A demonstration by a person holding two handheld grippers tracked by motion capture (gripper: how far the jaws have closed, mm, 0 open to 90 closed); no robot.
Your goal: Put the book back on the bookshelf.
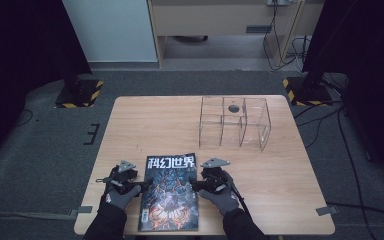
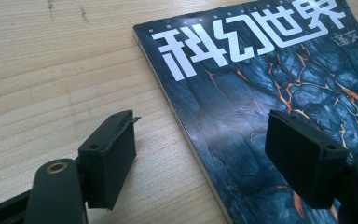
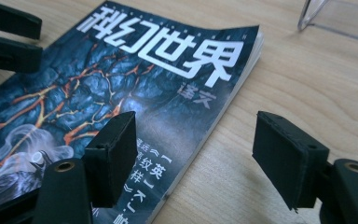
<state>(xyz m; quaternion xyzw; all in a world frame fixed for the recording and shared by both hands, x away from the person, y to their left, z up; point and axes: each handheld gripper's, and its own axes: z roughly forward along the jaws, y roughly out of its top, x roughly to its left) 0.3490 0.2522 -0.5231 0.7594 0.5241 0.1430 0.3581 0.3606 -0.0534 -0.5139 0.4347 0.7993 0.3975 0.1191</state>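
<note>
On the near edge of a wooden worktop [image 1: 260,195], seen from the high view, a magazine [image 1: 171,192] with a dark cover and large white characters lies flat. A gloved hand holds a claw at each long side of it: the left claw [image 1: 142,186] at its left edge, the right claw [image 1: 194,183] at its right edge. Farther back and to the right stands a clear plastic organiser [image 1: 235,121] with several compartments, well apart from the magazine.

The left gripper view adds what the high view is too small to tell — the left claw [image 2: 205,158] is spread wide, one jaw over bare wood, the other over the cover, and the magazine [image 2: 270,102] spine runs between them. Neither pad presses on it.

The right gripper view shows the right claw [image 3: 200,156] also spread, astride the opposite edge of the magazine [image 3: 135,88], pads not pinching. The pages fan slightly at the far corner. The left claw's jaws [image 3: 14,39] sit at the upper left — and a corner of the clear organiser [image 3: 335,18] at the upper right.
</note>
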